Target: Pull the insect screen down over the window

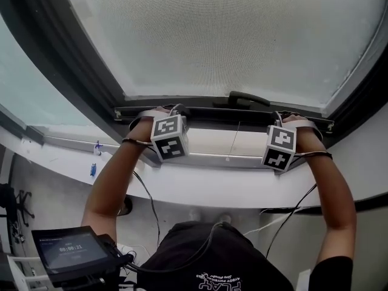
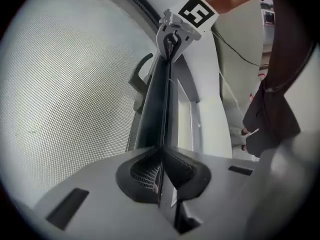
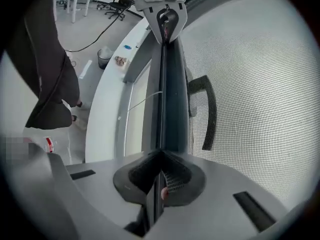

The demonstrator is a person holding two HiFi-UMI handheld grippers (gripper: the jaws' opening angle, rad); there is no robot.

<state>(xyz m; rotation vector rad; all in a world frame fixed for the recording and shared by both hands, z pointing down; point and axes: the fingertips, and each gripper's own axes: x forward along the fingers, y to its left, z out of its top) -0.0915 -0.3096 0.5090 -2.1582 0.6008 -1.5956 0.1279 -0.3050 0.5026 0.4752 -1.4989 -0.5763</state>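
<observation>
The grey mesh insect screen (image 1: 230, 35) covers the window, and its dark bottom bar (image 1: 224, 112) sits low, just above the white sill. A black handle (image 1: 245, 97) sticks up from the bar's middle. My left gripper (image 1: 162, 116) is clamped on the bar's left part, and in the left gripper view the left gripper (image 2: 161, 154) has its pads pressed on the bar's thin edge (image 2: 156, 109). My right gripper (image 1: 285, 121) holds the bar's right part. In the right gripper view the right gripper (image 3: 160, 156) is closed on the same bar (image 3: 170, 99), with the handle (image 3: 210, 109) between the two.
A dark window frame (image 1: 54, 47) runs along the left, with a fixed glass pane (image 1: 30, 83) beside it. The curved white sill (image 1: 200, 187) lies below the bar, with small blue items (image 1: 93, 170) on it. A tablet (image 1: 70, 250) and cables hang near my body.
</observation>
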